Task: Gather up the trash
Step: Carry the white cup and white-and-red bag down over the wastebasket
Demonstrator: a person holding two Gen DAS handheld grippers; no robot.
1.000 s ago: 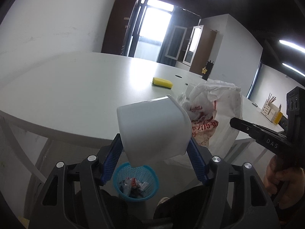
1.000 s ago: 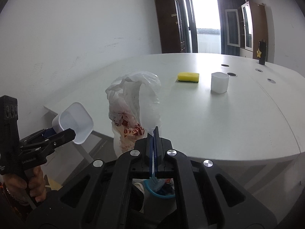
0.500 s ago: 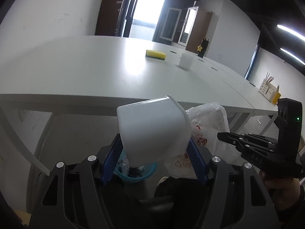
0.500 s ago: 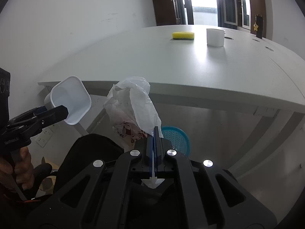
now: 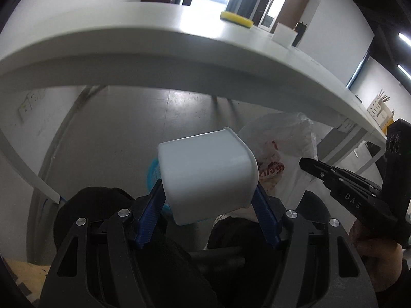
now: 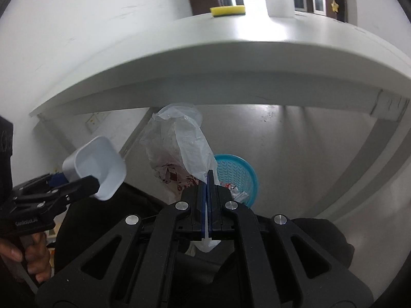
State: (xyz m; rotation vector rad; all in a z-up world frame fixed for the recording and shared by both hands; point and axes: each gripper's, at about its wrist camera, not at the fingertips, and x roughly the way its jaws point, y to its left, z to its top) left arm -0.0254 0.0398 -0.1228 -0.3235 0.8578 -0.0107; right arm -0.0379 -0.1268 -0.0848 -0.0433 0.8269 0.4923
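Note:
My left gripper [image 5: 209, 205] is shut on a white plastic cup [image 5: 205, 177], tilted, held below the table edge; the cup also shows in the right wrist view [image 6: 99, 164], its inside empty. My right gripper [image 6: 207, 182] is shut on a thin white plastic bag with red print [image 6: 177, 148], which hangs crumpled above a blue mesh trash basket [image 6: 236, 172] on the floor. In the left wrist view the bag [image 5: 280, 143] is right of the cup, and the basket [image 5: 152, 169] is mostly hidden behind it.
A white table [image 6: 231, 51] arches overhead with a yellow sponge [image 6: 227, 11] and another white cup [image 6: 278, 3] on it. Grey table legs [image 6: 372, 151] stand at the right. The floor is grey concrete. A wall socket [image 5: 25, 105] is at the left.
Both grippers have dropped from table height to below the table edge, carrying the cup and the bag. The basket on the floor is now closer under the bag.

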